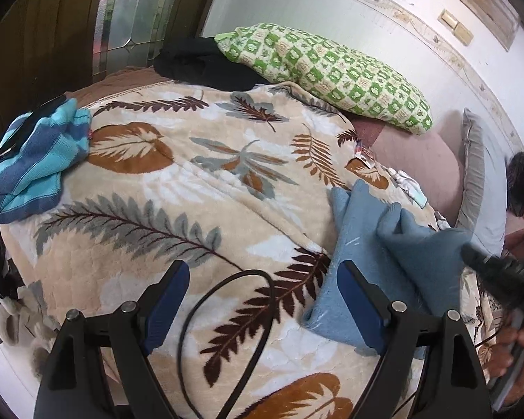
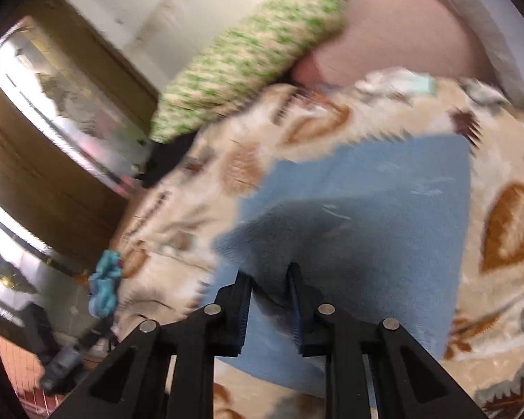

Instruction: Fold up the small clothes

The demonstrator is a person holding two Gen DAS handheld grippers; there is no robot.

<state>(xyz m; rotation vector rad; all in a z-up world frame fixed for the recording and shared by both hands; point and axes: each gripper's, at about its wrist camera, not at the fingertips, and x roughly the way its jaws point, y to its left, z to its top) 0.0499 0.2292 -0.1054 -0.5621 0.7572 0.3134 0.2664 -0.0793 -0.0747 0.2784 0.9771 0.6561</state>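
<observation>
1. Jaws of the right gripper (image 2: 269,276) were pinched on a raised fold of the plain blue fleece cloth (image 2: 384,202) at lower centre.
2. Left gripper (image 1: 263,300) jaws stood wide, empty, over the leaf-patterned beige blanket (image 1: 178,181), its right finger beside the cloth.

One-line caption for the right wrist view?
Right tool pinching a raised fold of the blue cloth over a leaf-print blanket.
</observation>
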